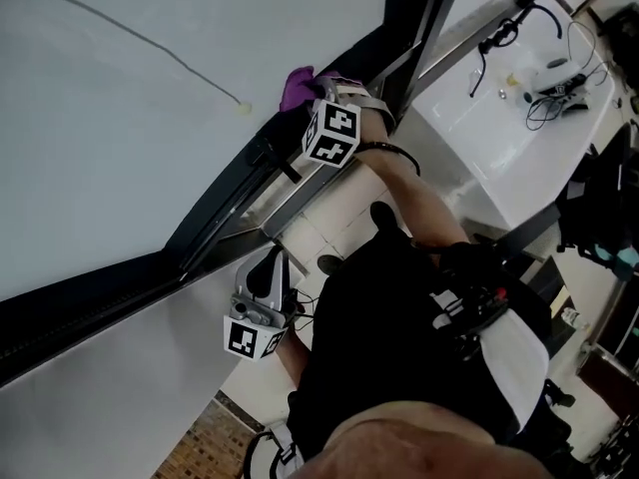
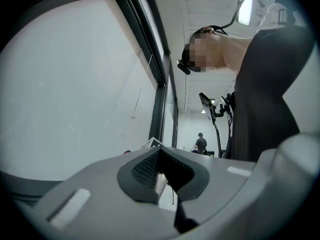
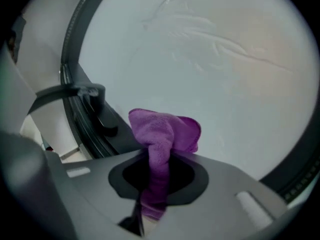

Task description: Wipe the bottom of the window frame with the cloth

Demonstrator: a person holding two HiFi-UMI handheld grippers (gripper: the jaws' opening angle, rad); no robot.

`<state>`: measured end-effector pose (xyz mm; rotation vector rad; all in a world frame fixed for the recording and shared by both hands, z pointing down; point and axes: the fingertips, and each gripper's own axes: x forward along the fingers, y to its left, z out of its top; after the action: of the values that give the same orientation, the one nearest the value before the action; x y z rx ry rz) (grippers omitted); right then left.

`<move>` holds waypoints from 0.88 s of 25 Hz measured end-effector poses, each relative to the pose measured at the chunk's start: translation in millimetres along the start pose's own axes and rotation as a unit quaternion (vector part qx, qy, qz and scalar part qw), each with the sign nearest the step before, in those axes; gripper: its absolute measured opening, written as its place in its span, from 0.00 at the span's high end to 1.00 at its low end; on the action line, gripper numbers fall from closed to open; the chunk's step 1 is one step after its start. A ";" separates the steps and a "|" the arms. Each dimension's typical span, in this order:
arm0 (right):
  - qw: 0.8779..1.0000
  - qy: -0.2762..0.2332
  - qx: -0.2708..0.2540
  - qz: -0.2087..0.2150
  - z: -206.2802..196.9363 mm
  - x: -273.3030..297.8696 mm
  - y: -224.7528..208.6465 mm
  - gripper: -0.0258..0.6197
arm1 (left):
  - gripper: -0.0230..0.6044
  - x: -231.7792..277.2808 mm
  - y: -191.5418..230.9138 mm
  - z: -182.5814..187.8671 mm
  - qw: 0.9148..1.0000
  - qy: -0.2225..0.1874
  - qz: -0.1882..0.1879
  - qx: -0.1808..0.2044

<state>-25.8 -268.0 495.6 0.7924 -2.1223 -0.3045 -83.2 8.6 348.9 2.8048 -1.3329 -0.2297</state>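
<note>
Cloth (image 3: pixel 165 129) is the thing I check first: a purple microfibre wad, pinched in the middle by my right gripper (image 3: pixel 157 169), whose jaws are clamped tight on it, with the loose bunch standing out past the tips. In the head view the cloth (image 1: pixel 298 86) sits on the dark window frame (image 1: pixel 120 287), right at the frame's inner edge where the rail meets the pane (image 1: pixel 120 118). I cannot tell whether it presses on the rail or just rests against it. The right gripper (image 1: pixel 312 93) comes at the frame from the room side, its marker cube just off the rail.

A dark window handle (image 3: pixel 95 104) is mounted on the frame near the cloth, towards my left gripper. A thin cord with a small bead (image 1: pixel 243 108) lies across the pane just above the frame.

My left gripper (image 2: pixel 167 184) has its jaws drawn together with nothing between them. In the head view the left gripper (image 1: pixel 270 262) hangs on the room side of the frame, beside the white ledge (image 1: pixel 329 218), well apart from the cloth.
</note>
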 end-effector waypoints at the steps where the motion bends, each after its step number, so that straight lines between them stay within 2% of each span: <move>1: 0.999 -0.027 0.003 0.023 10.5 -1.4 8.9 0.86 | 0.96 0.8 1.0 -2.3 1.000 0.002 -0.001 -0.004; 3: 0.992 -0.077 0.006 0.095 30.3 5.4 34.8 0.86 | 0.96 5.8 0.5 -6.0 1.000 0.006 -0.006 -0.010; 5: 0.989 -0.080 0.000 0.124 28.5 13.9 40.7 0.86 | 0.96 14.0 -4.7 -5.7 1.000 0.009 -0.017 -0.006; 7: 0.994 -0.053 0.005 0.096 5.5 17.7 15.3 0.86 | 0.96 22.7 -9.6 -3.6 1.000 0.011 -0.027 0.003; 10: 0.998 -0.011 0.055 0.033 -46.9 18.1 -50.2 0.86 | 0.96 27.9 -11.2 -4.5 0.999 0.016 -0.032 0.009; 13: 0.995 0.024 0.095 -0.020 -90.3 15.1 -110.9 0.86 | 0.96 29.0 -10.3 -8.9 0.999 0.020 -0.029 0.005; 16: 0.989 0.063 0.107 -0.079 -119.2 13.1 -147.0 0.86 | 0.96 30.0 -12.3 -9.0 0.999 0.019 -0.026 0.006; 19: 0.981 0.090 0.110 -0.130 -132.0 8.9 -164.7 0.86 | 0.96 29.8 -11.3 -6.6 0.999 0.019 -0.024 0.012; 22: 0.989 0.070 0.076 -0.107 -106.5 10.6 -142.0 0.86 | 0.96 28.8 -8.2 -9.1 1.000 0.020 -0.019 0.009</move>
<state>113.5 -378.2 502.7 1.1011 -1.9485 -0.1947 -57.6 -8.8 353.7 2.8350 -1.2814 -0.1630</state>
